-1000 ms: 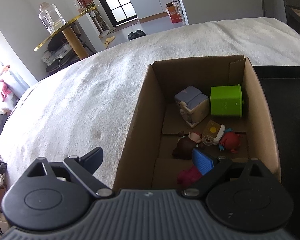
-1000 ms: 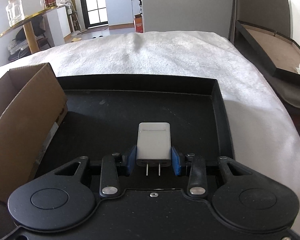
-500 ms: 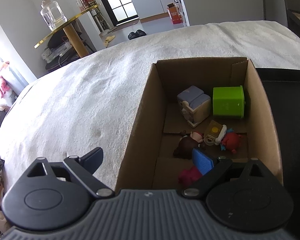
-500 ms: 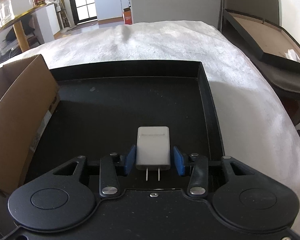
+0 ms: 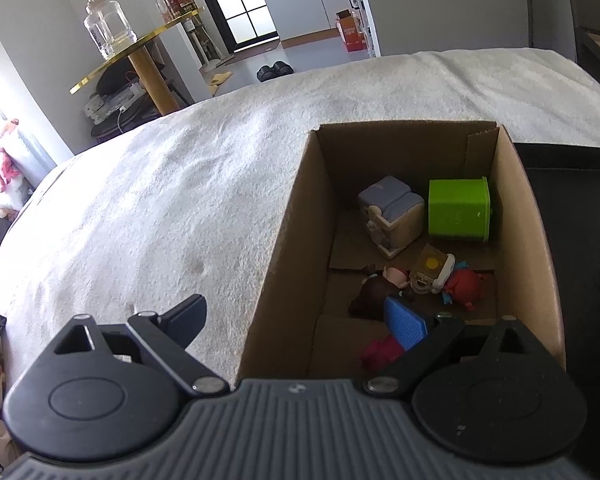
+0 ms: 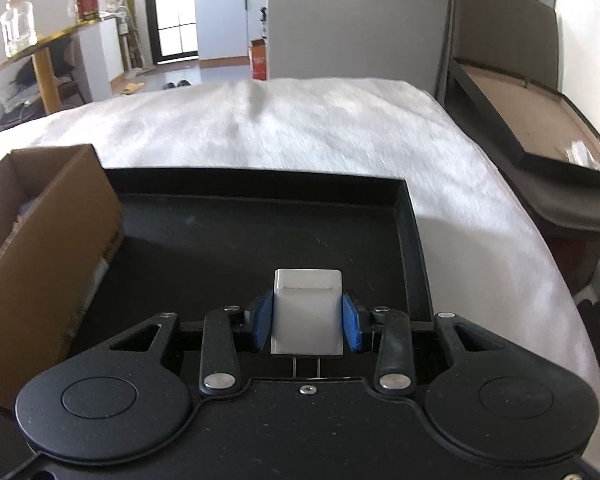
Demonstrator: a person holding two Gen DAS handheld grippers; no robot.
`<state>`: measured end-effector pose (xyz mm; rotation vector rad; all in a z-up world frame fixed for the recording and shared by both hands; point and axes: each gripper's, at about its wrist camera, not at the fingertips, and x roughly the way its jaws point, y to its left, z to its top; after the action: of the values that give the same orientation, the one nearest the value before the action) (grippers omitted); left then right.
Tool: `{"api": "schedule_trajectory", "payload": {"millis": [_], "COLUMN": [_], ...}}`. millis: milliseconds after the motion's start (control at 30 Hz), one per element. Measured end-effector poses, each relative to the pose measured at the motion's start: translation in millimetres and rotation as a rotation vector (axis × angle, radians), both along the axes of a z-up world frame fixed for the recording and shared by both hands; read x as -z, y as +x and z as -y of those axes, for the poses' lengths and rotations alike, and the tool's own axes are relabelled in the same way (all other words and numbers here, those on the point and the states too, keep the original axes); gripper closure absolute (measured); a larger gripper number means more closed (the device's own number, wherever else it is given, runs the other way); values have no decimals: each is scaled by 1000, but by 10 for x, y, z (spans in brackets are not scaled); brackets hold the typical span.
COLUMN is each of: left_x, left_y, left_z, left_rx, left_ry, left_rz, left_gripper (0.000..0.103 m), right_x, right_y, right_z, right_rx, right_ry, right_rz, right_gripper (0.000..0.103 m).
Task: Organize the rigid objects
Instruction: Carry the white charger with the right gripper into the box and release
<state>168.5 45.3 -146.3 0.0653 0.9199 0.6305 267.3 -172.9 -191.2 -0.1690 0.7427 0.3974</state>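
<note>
In the right wrist view a white plug charger (image 6: pixel 308 312) sits prongs-back between the blue pads (image 6: pixel 262 320) of my right gripper (image 6: pixel 307 322). The jaws are closing and the pads press its sides, low over the black tray (image 6: pixel 260 232). In the left wrist view my left gripper (image 5: pixel 296 320) stands open astride the left wall of the cardboard box (image 5: pixel 284 248), one finger outside and one inside. The box holds a green cube (image 5: pixel 458 210), a lavender-and-beige toy (image 5: pixel 392 216), a brown-haired doll (image 5: pixel 380 288) and a red figure (image 5: pixel 464 286).
Box and tray rest side by side on a white fluffy cover (image 5: pixel 160 208), the box (image 6: pixel 40 232) left of the tray. A gold round table with a glass jar (image 5: pixel 108 32) stands beyond the bed's far left. A dark framed board (image 6: pixel 532 120) leans at the right.
The right pads eased a little off the charger half a second ago and now sit against its sides again. The left gripper has kept still.
</note>
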Motion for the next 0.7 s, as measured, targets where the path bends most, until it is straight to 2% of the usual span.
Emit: {"api": "schedule_trajectory", "payload": {"millis": [700], "left_x": [-117], "left_y": [-236], "left_z": [-186], "left_rx": [-13], "left_ry": [-71], "left_rz": [99], "left_gripper": [8], "right_x": [-636], "right_y": [-229], "right_z": [-381], "right_rx": [-68], "right_ry": [56], "right_rz": [127], "right_gripper": [67]}}
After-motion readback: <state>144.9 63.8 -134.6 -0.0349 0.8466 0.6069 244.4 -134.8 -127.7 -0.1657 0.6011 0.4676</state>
